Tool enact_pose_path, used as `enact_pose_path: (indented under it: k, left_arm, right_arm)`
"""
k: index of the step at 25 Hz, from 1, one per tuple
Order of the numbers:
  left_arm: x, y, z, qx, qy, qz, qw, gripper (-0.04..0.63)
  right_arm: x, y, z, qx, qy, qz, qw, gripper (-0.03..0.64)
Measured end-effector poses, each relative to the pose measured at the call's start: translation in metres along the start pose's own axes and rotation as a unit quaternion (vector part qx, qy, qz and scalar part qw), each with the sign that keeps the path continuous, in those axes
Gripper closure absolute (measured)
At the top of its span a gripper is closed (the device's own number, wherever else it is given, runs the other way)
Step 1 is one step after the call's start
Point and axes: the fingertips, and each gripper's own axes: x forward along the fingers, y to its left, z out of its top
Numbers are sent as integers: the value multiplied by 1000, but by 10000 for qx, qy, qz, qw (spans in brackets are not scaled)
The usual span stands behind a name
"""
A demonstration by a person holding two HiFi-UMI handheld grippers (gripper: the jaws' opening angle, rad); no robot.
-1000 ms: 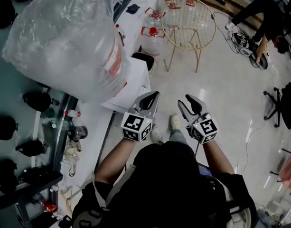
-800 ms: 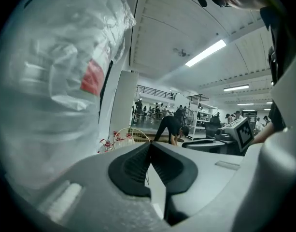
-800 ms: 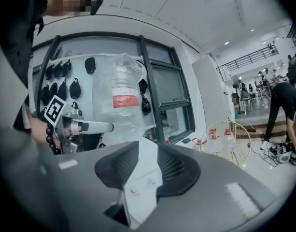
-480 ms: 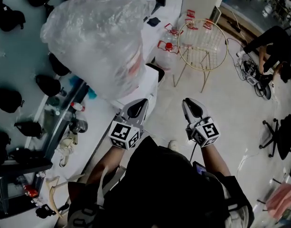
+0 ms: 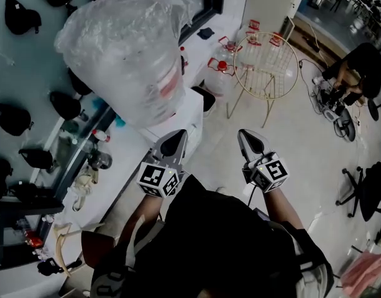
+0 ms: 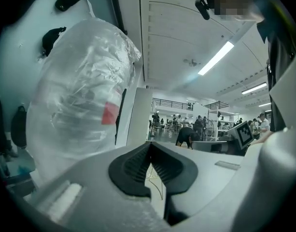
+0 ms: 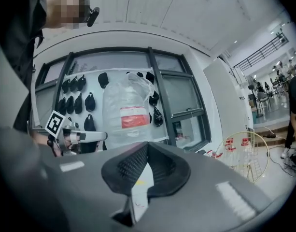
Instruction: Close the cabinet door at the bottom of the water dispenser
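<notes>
The white water dispenser (image 5: pixel 181 118) stands ahead on the left, and the bottle on top of it is wrapped in a clear plastic bag (image 5: pixel 125 48). Its bottom cabinet door is hidden from every view. My left gripper (image 5: pixel 176 140) is shut and empty, level, just in front of the dispenser's top. My right gripper (image 5: pixel 247 139) hangs beside it over the floor; its jaws have just been closing with nothing between them and now meet. In the left gripper view the bag (image 6: pixel 80 105) fills the left side beyond the shut jaws of the left gripper (image 6: pixel 150 148). The right gripper (image 7: pixel 147 148) faces the bagged bottle (image 7: pixel 126 110).
A gold wire chair (image 5: pixel 265 64) and several red-capped water jugs (image 5: pixel 220 67) stand beyond the dispenser. A person crouches at the far right (image 5: pixel 355 67) near an office chair (image 5: pixel 364 191). Black items hang on the teal wall (image 5: pixel 10 118) above a cluttered counter (image 5: pixel 94 166).
Both grippers have come up towards the dispenser's top as the person stood. The right jaws, slightly apart before, are now together. The left stayed shut.
</notes>
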Motion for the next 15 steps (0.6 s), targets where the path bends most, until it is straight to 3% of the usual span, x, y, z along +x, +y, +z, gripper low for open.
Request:
enact_pose_path:
  k: [15]
  left_arm:
    - [18,-17,-4,61,-75,87,9999,588]
  right_arm:
    - [-2,-9,1,-91,-41,254,9996,611]
